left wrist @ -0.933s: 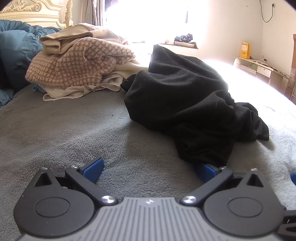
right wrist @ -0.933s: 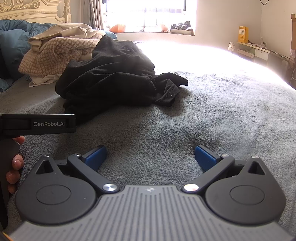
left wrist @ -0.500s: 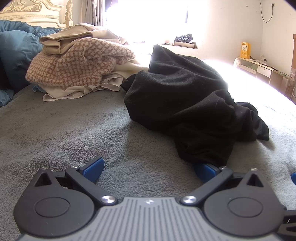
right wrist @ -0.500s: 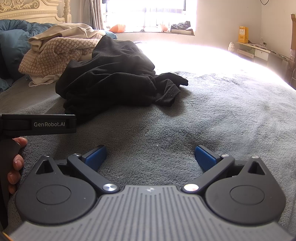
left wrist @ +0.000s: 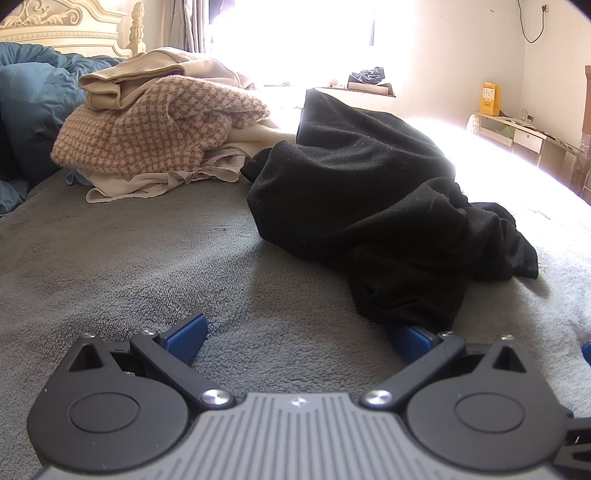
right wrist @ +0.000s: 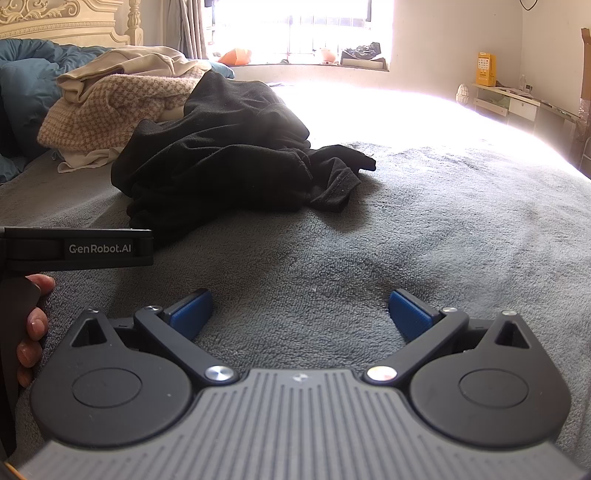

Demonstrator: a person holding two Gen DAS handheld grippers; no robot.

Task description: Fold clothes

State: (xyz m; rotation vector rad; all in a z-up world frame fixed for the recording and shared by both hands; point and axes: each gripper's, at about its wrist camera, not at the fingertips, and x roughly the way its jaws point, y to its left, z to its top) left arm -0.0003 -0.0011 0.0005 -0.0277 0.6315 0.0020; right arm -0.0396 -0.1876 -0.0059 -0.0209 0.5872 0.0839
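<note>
A crumpled black garment (left wrist: 369, 199) lies in a heap on the grey fleece bed cover (left wrist: 129, 266). Its near hem reaches the right fingertip of my left gripper (left wrist: 299, 338), which rests open on the cover with nothing between its blue pads. In the right wrist view the same black garment (right wrist: 229, 155) lies ahead and to the left. My right gripper (right wrist: 301, 310) is open too, low over bare cover. The left gripper's body (right wrist: 77, 247) and the hand (right wrist: 33, 325) holding it show at the left edge.
A pile of clothes, with a beige houndstooth knit (left wrist: 155, 129) and tan fabric (left wrist: 122, 85), sits behind the black garment. A blue duvet (left wrist: 29, 110) and a carved headboard (left wrist: 62, 22) are far left. A small desk (left wrist: 517, 129) stands by the right wall.
</note>
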